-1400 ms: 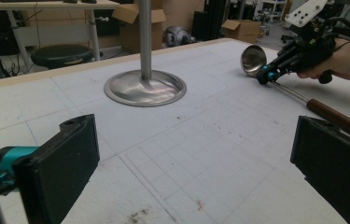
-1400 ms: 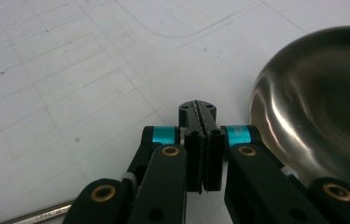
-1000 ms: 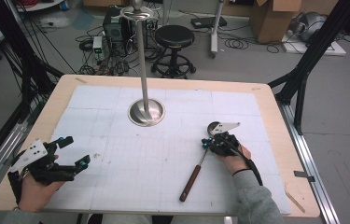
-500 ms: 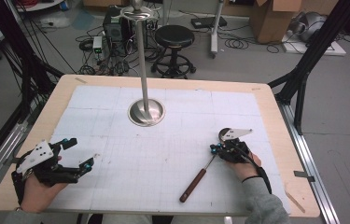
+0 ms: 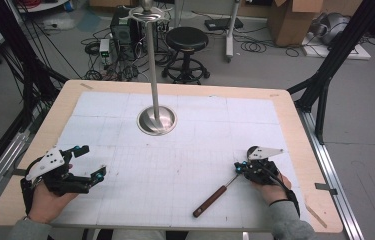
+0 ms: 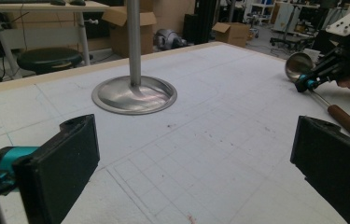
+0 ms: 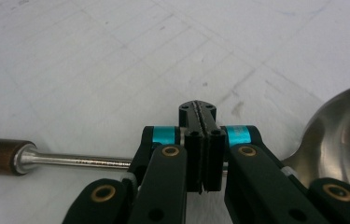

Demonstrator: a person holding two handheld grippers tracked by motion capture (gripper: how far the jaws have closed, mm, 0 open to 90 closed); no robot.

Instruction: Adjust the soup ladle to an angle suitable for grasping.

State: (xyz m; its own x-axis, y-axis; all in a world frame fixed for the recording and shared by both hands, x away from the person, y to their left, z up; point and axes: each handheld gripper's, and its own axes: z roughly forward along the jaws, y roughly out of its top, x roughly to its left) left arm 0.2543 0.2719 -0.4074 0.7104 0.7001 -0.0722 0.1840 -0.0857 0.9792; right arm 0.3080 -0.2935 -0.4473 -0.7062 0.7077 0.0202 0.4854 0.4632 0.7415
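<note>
The right claw [image 5: 238,169] had its jaws pressed together, and in the right gripper view the right claw [image 7: 199,149] sat directly over the thin metal shaft of a ladle [image 7: 65,161]; whether the shaft was actually pinched between the pads could not be told, since the jaws hid that stretch of it. The ladle [image 5: 214,195] lay flat on the tabletop [image 5: 285,107] near its front right part, its brown wooden handle [image 5: 209,201] pointing toward the front edge and its steel bowl [image 6: 298,65] lying by the claw, as the left gripper view showed. The person's right hand [image 5: 270,181] gripped the tool from behind, close to the table's near edge. The left claw [image 5: 91,162] was spread wide with nothing between its jaws, held above the front left part of the white gridded mat [image 5: 190,165], well apart from the ladle. The left hand [image 5: 50,200] held it from the near edge. Farther back, near the middle of the mat, a round steel base [image 5: 156,120] carried an upright metal pole [image 5: 151,60]. Beyond the tabletop stood a black stool [image 5: 187,40] and a cardboard box [image 5: 290,20] on the floor.
</note>
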